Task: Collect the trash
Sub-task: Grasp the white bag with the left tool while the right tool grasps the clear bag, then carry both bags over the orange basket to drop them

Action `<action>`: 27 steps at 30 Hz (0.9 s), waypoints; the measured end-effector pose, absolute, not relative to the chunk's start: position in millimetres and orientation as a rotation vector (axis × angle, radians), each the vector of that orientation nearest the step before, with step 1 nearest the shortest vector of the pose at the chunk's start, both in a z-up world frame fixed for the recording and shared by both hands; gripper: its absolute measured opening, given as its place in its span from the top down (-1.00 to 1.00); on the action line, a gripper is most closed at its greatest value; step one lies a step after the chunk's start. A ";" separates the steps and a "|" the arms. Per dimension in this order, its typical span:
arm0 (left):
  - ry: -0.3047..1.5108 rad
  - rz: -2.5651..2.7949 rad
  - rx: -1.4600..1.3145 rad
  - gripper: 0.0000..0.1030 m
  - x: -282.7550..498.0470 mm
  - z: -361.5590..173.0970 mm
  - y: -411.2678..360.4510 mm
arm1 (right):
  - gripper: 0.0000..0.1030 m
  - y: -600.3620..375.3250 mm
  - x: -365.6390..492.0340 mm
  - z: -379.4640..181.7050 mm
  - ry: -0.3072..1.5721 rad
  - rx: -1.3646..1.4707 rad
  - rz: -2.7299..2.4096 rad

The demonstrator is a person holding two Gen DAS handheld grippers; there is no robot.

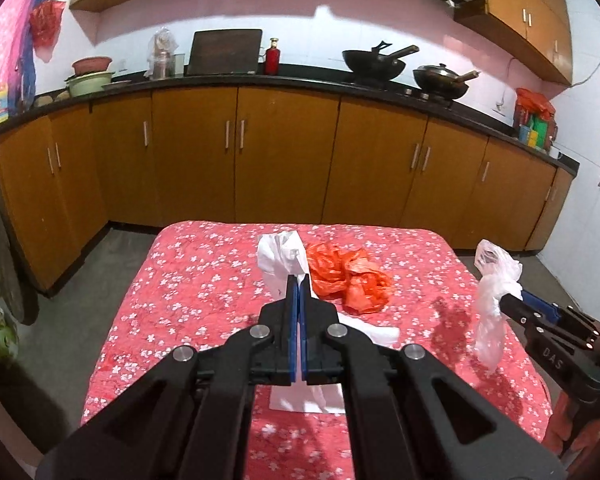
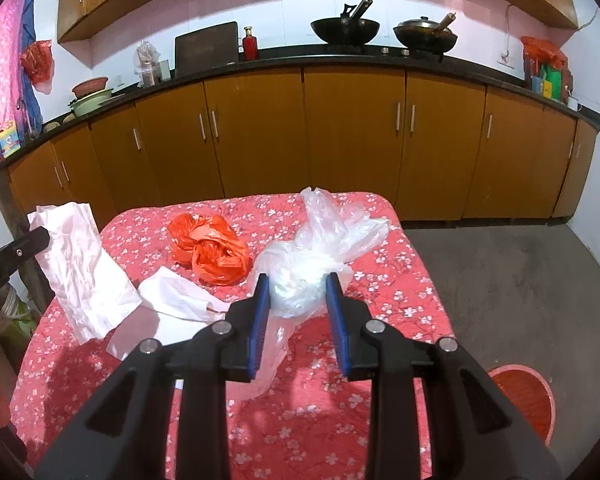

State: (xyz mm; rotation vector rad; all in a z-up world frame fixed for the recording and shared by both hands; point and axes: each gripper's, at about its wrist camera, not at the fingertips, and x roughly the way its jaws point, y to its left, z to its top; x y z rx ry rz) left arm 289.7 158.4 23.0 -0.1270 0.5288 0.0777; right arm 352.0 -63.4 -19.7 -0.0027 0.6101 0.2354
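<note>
Both cameras look forward along their own fingers, from just above the table [image 1: 204, 264], facing the cabinets [image 1: 284, 152]. The left wrist view sits low and close over the cloth; the right wrist view seems slightly higher. Both share the orange bag [image 2: 208, 250], counter [image 2: 340, 60] and woks [image 1: 374, 65].

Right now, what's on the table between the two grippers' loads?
The crumpled orange bag lies between the white paper in the left gripper and the clear bag in the right gripper; right wrist view shows it.
</note>
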 end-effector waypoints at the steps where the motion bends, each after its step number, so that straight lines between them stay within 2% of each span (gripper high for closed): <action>1: 0.526 0.074 -0.122 0.99 289.3 24.4 156.2 | 0.44 -65.3 350.7 -17.9 0.607 -0.002 0.234; 27: 0.475 -0.136 -0.008 0.99 274.0 59.1 27.3 | 0.44 -175.4 303.4 23.1 0.512 0.053 0.100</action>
